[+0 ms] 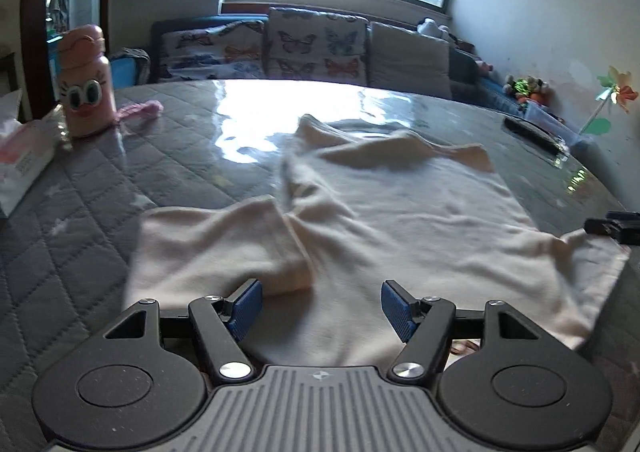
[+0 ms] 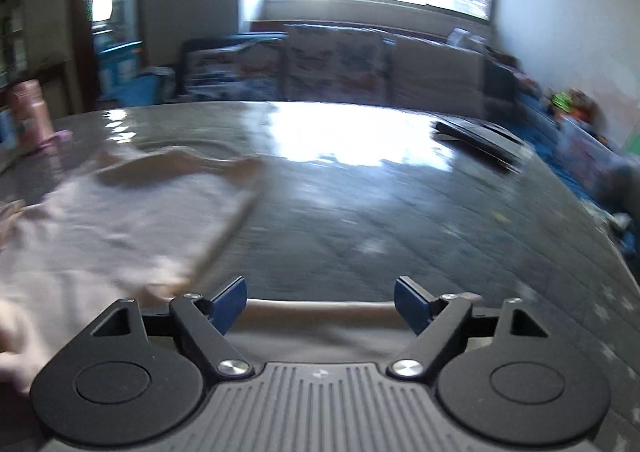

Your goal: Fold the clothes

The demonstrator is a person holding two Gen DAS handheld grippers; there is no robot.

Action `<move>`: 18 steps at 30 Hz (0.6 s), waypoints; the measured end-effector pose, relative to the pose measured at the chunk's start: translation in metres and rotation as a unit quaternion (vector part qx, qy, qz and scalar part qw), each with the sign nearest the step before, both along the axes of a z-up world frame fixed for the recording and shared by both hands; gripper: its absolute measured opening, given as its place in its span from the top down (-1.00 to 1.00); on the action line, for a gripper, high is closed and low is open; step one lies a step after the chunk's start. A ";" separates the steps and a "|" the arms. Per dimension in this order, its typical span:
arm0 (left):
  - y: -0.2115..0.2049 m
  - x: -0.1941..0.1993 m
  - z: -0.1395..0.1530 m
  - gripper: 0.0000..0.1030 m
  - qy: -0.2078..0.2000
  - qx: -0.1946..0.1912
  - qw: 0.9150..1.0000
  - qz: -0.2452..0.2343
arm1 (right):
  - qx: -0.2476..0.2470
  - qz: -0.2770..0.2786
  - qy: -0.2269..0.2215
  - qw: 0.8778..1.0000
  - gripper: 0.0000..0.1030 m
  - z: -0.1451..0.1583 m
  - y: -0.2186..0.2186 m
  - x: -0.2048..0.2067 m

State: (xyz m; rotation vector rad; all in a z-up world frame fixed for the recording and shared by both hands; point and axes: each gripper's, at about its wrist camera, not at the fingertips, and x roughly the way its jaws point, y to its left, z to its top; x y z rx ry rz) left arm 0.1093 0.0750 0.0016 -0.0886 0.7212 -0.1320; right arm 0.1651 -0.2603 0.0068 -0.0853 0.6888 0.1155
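Note:
A cream garment (image 1: 400,220) lies spread on the grey quilted table (image 1: 72,212), one sleeve folded across its near left part. My left gripper (image 1: 322,310) is open and empty, low over the garment's near edge. In the blurred right wrist view the garment (image 2: 120,220) lies to the left. My right gripper (image 2: 320,306) is open and empty, over the table's near edge to the right of the garment. Its black tip (image 1: 612,226) shows at the right edge of the left wrist view.
A pink cartoon bottle (image 1: 86,84) and a tissue pack (image 1: 20,156) stand at the table's left. A black remote (image 1: 536,136) lies at the far right; it also shows in the right wrist view (image 2: 480,140). A sofa with butterfly cushions (image 1: 312,48) is behind.

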 end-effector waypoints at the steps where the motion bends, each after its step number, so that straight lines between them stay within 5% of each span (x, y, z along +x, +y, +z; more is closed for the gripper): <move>1: 0.003 0.002 0.001 -0.34 -0.005 0.000 1.000 0.004 | -0.002 0.020 -0.004 1.000 -0.66 0.002 0.011 -0.002; 10: 0.023 0.024 0.011 -0.34 -0.048 0.044 0.997 0.030 | -0.028 0.143 -0.010 0.989 -0.76 0.004 0.091 -0.002; 18: 0.006 0.001 0.001 -0.40 -0.061 0.140 0.987 -0.053 | -0.029 0.171 0.021 0.985 -0.86 -0.019 0.116 0.005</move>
